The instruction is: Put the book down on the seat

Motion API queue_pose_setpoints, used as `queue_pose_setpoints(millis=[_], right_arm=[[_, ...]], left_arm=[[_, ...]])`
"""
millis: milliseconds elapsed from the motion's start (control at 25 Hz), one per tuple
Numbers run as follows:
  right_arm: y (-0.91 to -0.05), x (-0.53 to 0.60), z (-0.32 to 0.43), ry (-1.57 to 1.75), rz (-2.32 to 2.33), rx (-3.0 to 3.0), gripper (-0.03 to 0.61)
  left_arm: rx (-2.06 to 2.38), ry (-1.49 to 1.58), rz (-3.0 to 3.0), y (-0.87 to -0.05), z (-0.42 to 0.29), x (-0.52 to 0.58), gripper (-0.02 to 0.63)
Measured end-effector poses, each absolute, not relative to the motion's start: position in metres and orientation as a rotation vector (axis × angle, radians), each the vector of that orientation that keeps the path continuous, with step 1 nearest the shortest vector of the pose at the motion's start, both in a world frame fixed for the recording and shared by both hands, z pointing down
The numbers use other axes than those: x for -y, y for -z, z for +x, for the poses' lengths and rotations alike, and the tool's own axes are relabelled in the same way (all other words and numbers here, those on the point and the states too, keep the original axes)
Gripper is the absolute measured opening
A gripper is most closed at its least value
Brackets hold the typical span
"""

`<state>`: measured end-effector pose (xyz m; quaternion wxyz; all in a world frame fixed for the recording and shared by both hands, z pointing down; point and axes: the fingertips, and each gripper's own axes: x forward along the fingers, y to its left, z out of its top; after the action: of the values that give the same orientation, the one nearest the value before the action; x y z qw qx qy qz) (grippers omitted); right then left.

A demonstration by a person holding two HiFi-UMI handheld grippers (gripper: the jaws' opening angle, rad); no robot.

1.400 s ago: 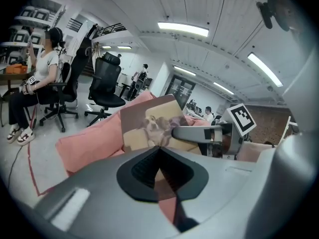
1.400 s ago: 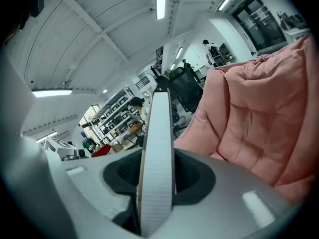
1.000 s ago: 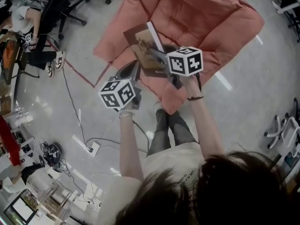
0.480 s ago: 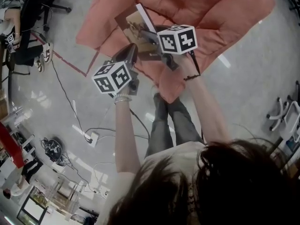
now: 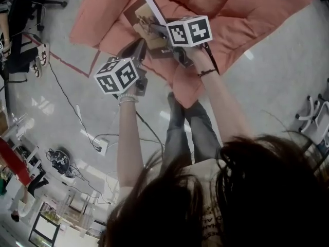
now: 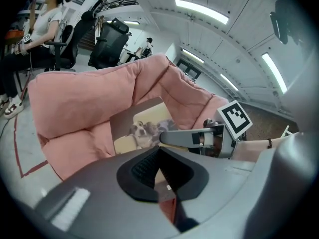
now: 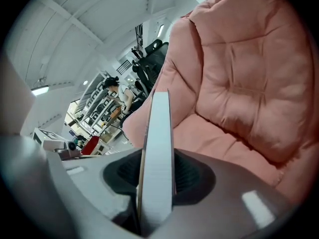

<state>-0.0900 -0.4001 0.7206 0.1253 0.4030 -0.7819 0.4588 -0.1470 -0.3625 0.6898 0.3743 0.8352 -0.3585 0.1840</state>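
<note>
The book, with a dog picture on its cover, hangs tilted over the front of the pink cushioned seat. My right gripper is shut on it. In the right gripper view the book's white page edge stands upright between the jaws, with the seat cushion behind it. My left gripper is just left of the book, near the seat's front edge. Its jaws meet with nothing between them. In the left gripper view, the right gripper reaches across the cover.
The person's legs stand right in front of the seat. A cable and a power strip lie on the floor at the left, beside a red tape line. Office chairs and a seated person are further left, and a chair base is at the right.
Both grippers and the book have moved forward over the seat's front, up in the head view. The right gripper's hold on the book is unchanged.
</note>
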Motion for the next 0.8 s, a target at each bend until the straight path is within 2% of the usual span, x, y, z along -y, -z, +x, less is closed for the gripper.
queue_pose_setpoints(millis=[800], right_arm=[[-0.769,0.418,-0.09,-1.392,1.153,2.178,0.15]], left_arm=[[0.845,-0.525,2.069,-0.745,-0.149,0.377,-0.005]])
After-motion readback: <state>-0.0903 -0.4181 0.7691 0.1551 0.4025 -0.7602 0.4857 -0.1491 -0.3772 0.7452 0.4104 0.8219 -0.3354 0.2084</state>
